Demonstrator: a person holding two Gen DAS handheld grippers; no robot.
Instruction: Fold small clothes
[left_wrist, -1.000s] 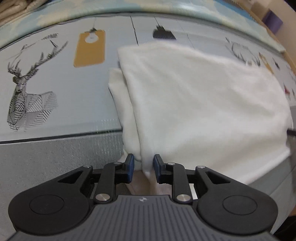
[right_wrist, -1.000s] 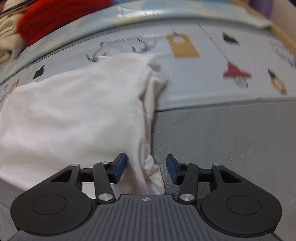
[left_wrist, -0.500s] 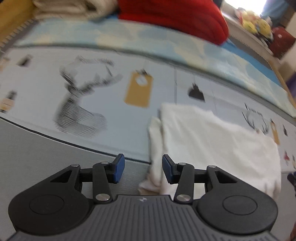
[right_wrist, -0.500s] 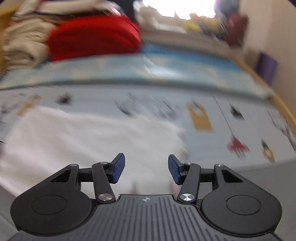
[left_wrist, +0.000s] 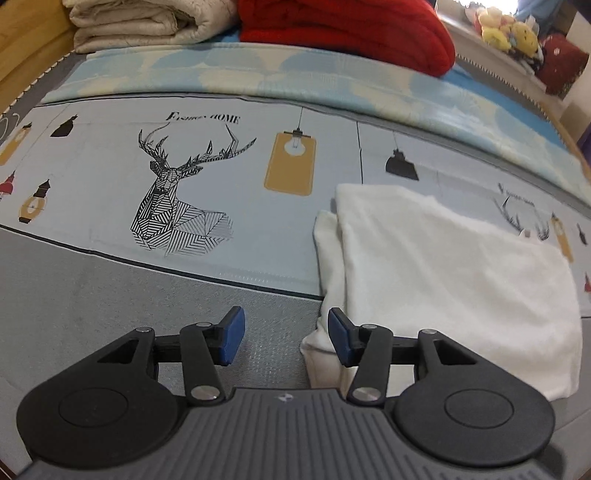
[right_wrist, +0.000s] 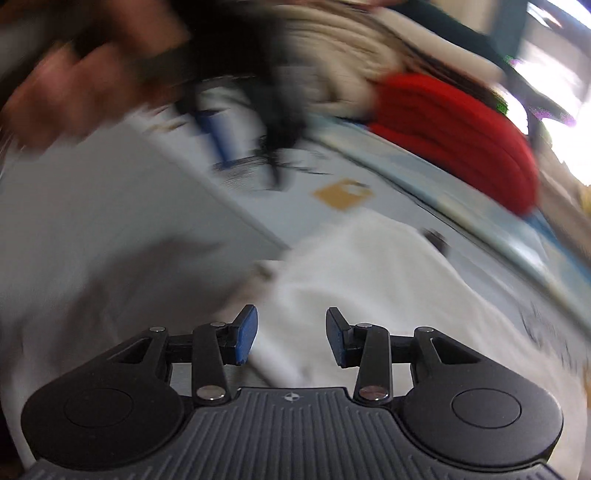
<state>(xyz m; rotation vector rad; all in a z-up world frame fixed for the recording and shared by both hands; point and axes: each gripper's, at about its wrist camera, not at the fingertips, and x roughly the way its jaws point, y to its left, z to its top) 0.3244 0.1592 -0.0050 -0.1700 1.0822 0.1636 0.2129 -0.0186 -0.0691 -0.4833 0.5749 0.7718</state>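
A white garment lies folded flat on the printed bed sheet, to the right in the left wrist view. My left gripper is open and empty, just left of the garment's near left corner. In the blurred right wrist view the same white garment lies ahead. My right gripper is open and empty above the garment's near edge.
A red blanket and a beige folded quilt are stacked at the back of the bed. Soft toys sit at the far right. A blurred hand and the other gripper show at the upper left of the right wrist view.
Both grippers let go of the garment's edges, opened and pulled back. The left gripper shifted left of the garment. The right gripper is swinging fast to the left, blurring its view.
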